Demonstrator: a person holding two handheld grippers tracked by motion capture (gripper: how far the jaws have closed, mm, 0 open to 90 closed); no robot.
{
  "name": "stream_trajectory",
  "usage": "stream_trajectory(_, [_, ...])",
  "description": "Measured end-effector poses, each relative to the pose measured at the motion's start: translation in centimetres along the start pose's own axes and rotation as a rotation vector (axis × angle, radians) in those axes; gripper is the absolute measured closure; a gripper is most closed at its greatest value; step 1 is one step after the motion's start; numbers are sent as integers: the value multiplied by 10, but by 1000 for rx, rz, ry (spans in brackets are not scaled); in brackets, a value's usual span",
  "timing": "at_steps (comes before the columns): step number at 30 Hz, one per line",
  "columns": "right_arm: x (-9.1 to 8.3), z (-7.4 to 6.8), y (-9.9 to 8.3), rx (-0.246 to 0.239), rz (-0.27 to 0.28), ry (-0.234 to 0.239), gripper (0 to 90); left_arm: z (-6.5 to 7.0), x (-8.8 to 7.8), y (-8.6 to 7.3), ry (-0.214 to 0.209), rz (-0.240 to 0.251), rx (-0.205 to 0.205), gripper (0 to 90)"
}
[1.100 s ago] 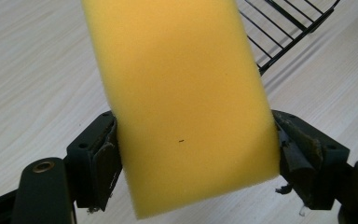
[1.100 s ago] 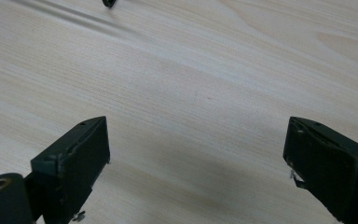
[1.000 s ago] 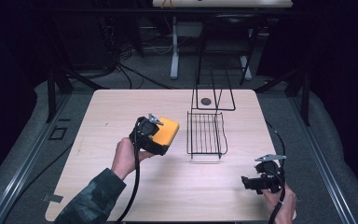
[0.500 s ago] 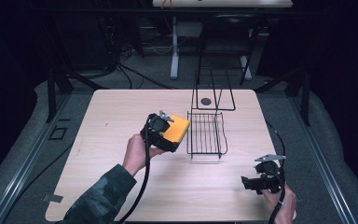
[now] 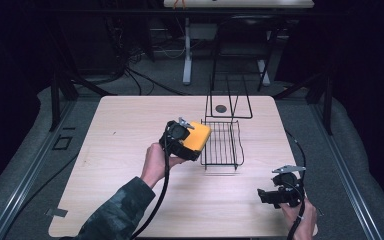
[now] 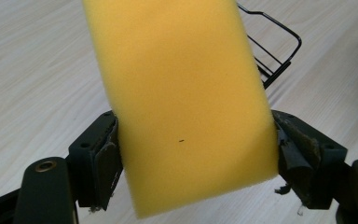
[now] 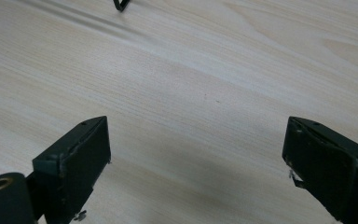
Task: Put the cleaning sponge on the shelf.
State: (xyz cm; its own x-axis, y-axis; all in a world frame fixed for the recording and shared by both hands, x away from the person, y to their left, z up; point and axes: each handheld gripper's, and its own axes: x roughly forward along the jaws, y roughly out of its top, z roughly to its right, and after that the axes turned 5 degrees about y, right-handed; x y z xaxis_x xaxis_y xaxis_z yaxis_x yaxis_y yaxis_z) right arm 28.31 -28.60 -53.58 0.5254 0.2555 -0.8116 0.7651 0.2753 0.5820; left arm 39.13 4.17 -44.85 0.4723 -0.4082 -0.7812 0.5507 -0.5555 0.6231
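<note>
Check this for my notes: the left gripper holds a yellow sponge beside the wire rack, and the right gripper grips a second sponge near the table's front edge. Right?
Not quite. The right gripper holds nothing: the right gripper view shows its jaws open over bare table. The left gripper does hold the yellow sponge beside the wire rack.

The yellow sponge (image 6: 186,107) runs off the top edge of the left gripper view and hides most of the wire rack (image 6: 279,56) at upper right. The small dark disc (image 5: 221,108) near top centre of the high view is too small to identify.
</note>
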Motion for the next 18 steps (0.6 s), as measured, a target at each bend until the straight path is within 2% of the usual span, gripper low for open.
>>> stream_trajectory(7, [-1, -1, 1, -4, -9, -6, 72, 9, 14, 12, -9, -8, 15, 234])
stream_trajectory(11, [-1, 2, 0, 1, -10, -6, 73, 9, 22, 16, 0, -6, 1, 235])
stream_trajectory(14, [-1, 3, 0, 7, -7, -11, 74, 12, 29, 17, -9, -4, -6, 235])
stream_trajectory(18, [-4, 2, 1, 2, 9, -11, 75, 16, 38, 17, -8, 15, -36, 235])
